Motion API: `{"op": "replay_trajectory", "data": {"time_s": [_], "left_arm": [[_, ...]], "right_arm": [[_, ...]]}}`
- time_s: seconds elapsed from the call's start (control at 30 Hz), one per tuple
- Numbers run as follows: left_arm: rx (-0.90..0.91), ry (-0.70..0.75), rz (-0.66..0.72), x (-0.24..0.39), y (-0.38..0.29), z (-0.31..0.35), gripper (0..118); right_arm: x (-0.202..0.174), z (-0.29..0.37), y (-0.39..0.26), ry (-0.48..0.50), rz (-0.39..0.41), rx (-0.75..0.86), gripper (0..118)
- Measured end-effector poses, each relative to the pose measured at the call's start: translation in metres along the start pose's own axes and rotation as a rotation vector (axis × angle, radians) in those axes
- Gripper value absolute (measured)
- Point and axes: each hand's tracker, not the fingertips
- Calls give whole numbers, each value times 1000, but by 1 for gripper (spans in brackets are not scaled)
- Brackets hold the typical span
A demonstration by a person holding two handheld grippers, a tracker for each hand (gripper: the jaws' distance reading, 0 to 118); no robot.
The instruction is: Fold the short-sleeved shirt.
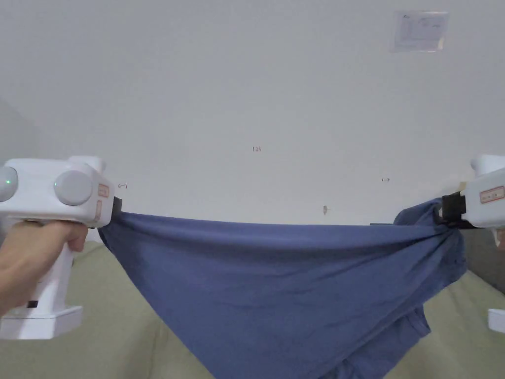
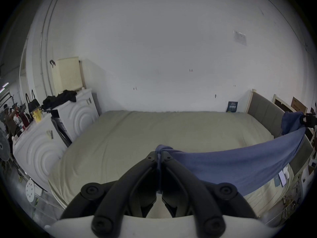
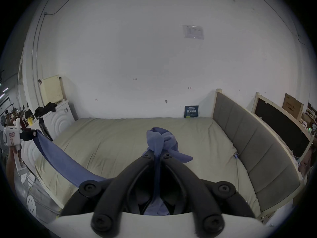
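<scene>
**Blue shirt stretched above the bed**

The soft blue shirt [image 1: 276, 276] is hanging in the air over the bed [image 2: 137, 138], its top edge pulled taut and the rest sagging to a rumpled point. The left tongs [image 2: 158, 157] are pinching one bunched corner; the right tongs [image 3: 157, 153] are pinching a knotted wad. The olive bedsheet is lying smooth below.

**Around the bed**

A bed [image 3: 137, 138] with a pale green sheet stands against a white wall [image 3: 137, 52]. Its grey padded headboard [image 3: 253, 147] runs along the bed's right side. A dark blue sign [image 3: 191, 111] leans on the wall at the bed's far right corner. Left of the bed stand white cabinets [image 2: 51, 138], with black clothing [image 2: 59, 97] heaped on top. A paper sheet [image 1: 420, 30] hangs high on the wall above the bed.
</scene>
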Motion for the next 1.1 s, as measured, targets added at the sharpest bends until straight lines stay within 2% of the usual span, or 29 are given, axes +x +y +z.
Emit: {"op": "replay_trajectory", "data": {"time_s": [0.2,0.6,1.1], "left_arm": [[11,34,-12,10,35,-14,0],[54,116,-8,22,94,-78,0],[85,206,1,47,127,-209,0]], "right_arm": [[-5,-13,23,-19,-7,9,7],[-22,-87,80,-38,-7,25,7],[-25,-220,131,-72,-4,75,7]]}}
